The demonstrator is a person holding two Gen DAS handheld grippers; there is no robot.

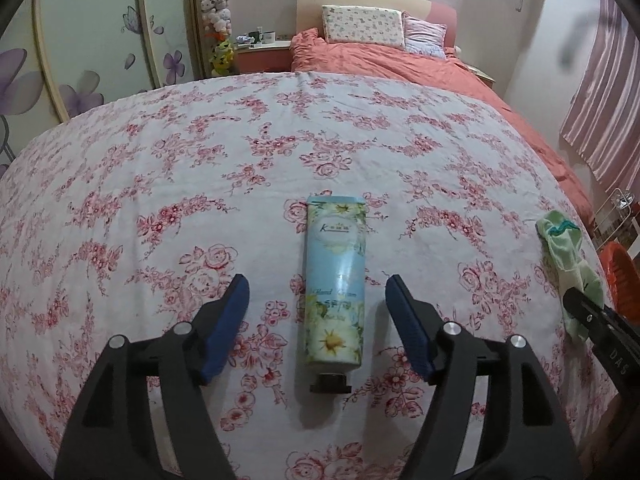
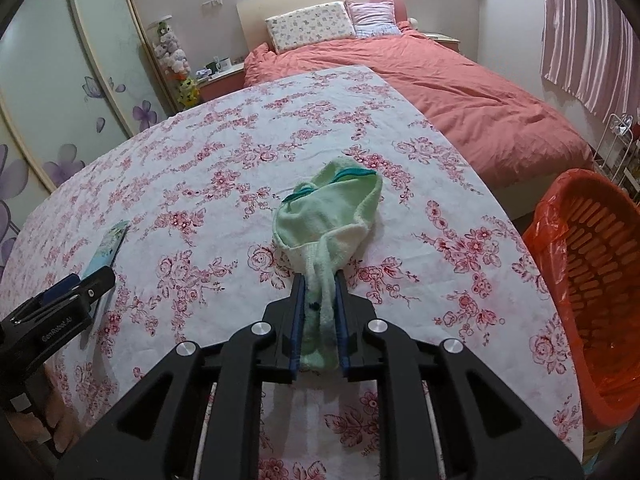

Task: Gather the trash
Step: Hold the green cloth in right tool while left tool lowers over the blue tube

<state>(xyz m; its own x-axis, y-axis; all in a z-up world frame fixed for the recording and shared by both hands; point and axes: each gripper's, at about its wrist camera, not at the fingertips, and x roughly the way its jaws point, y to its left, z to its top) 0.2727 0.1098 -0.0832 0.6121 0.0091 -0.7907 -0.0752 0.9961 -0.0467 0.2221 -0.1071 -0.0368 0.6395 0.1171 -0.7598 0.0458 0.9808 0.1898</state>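
Note:
A light blue hand cream tube (image 1: 336, 280) with daisy print lies flat on the floral tablecloth (image 1: 160, 160), black cap toward me. My left gripper (image 1: 317, 280) is open and straddles it; both blue pads stand clear of its sides. A pale green sock (image 2: 332, 208) with teal trim lies crumpled on the cloth, and my right gripper (image 2: 319, 278) is shut on its near end. In the left wrist view the sock (image 1: 568, 256) sits at the right table edge. The tube (image 2: 108, 248) and the left gripper (image 2: 80, 284) show at the left of the right wrist view.
An orange plastic basket (image 2: 592, 280) lined with an orange bag stands off the table's right edge. A bed with a salmon cover (image 2: 440, 80) lies beyond the table. Wardrobe doors (image 1: 80, 60) are on the left, a wire rack (image 2: 616, 148) on the right.

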